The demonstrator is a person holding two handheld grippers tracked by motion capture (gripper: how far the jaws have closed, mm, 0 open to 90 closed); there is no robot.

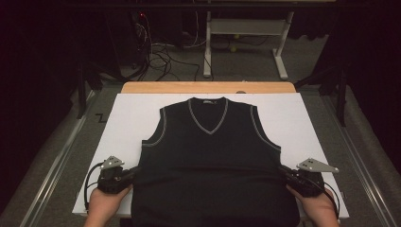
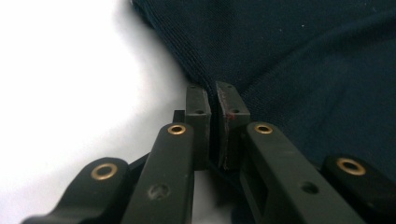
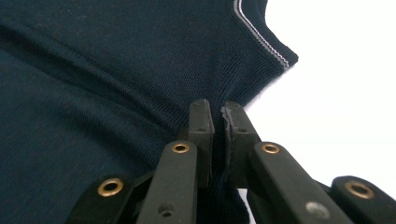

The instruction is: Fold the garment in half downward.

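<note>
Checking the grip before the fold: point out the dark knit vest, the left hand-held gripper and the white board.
dark knit sleeveless vest [image 1: 213, 156], high view, chest panel.
left hand-held gripper [image 2: 212, 100], left gripper view, between fingertips.
white rectangular board [image 1: 130, 113], high view, bare left part.

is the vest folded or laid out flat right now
Spread flat, not folded: the vest lies front up on the white board, V-neck and both armholes showing, hem hanging over the near edge.

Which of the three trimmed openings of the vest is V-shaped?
The neck opening at the top middle of the vest; the two armholes beside it curve.
</note>
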